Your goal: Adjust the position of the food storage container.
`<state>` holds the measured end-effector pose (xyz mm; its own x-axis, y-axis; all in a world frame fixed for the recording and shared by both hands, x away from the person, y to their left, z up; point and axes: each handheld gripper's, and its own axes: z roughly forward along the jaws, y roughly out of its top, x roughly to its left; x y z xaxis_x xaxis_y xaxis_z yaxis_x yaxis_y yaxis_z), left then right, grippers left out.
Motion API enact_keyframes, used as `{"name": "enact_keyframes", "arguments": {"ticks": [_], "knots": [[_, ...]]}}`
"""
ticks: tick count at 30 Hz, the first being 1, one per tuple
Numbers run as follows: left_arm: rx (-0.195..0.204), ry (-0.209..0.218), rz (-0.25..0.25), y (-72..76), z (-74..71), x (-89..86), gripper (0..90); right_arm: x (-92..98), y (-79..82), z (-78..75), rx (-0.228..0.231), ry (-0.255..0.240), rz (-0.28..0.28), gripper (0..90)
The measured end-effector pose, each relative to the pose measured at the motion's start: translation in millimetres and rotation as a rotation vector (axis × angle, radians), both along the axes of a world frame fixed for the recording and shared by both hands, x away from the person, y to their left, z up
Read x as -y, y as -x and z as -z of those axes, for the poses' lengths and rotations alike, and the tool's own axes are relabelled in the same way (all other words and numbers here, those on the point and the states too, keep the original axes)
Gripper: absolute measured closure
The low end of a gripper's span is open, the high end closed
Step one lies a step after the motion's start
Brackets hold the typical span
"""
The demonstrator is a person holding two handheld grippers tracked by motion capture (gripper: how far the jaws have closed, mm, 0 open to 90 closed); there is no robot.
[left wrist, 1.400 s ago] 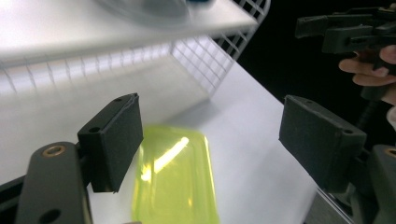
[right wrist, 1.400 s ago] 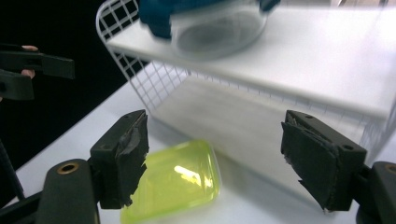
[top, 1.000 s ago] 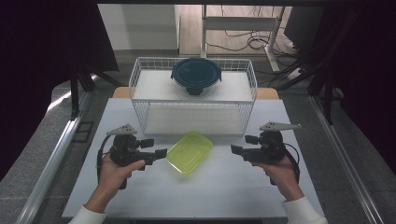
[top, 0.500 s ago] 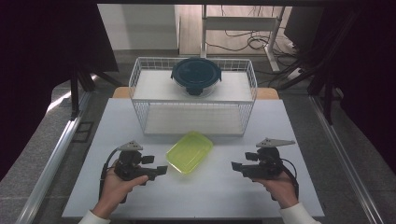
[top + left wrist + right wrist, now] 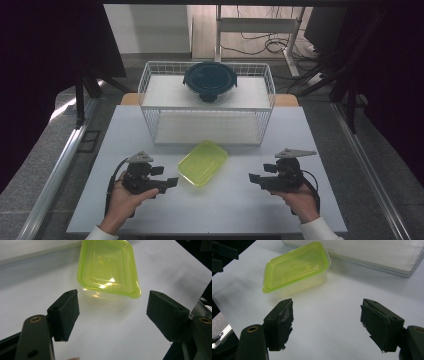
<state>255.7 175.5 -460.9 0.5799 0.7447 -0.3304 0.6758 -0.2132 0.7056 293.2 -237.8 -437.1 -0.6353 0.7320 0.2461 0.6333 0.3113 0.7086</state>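
Note:
A yellow-green lidded plastic container (image 5: 203,162) lies on the white table (image 5: 215,215), in front of the wire basket. My left gripper (image 5: 172,181) rests low at the table's left, its jaws pointing right toward the container and standing open with nothing between them. In the left gripper view the container (image 5: 108,266) sits just beyond the open pads (image 5: 65,312). My right gripper (image 5: 252,178) is at the right, open and empty, pointing left. The right gripper view has the container (image 5: 295,266) farther off, up and to the left of the jaws.
A white wire basket (image 5: 150,95) stands at the back of the table, with a dark round lidded bowl (image 5: 210,80) on its upper shelf. Its white base (image 5: 387,255) edges into the right gripper view. Metal rails run along both sides of the table.
Both hands have come down and toward the near edge of the table, and now hold still. The container and the bowl have stayed in place.

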Motion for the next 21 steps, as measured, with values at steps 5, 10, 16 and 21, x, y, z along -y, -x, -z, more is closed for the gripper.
{"name": "enact_keyframes", "arguments": {"ticks": [5,10,16,21], "knots": [[0.01,-0.011,0.0,-4.4,-1.3,2.9,26.1,1.8,-0.3,1.0,-0.003,-0.002,0.002,26.2],[0.029,-0.04,0.016,-21.6,-4.4,12.7,27.4,3.1,-3.8,4.2,-0.024,-0.008,-0.004,26.5],[0.043,-0.059,0.016,-42.9,-7.2,20.3,29.9,5.4,-4.2,5.3,-0.027,-0.006,-0.002,26.6],[0.048,-0.071,0.018,-63.9,-8.0,30.3,35.7,8.2,-2.4,5.4,-0.025,0.001,0.001,26.6]]}}
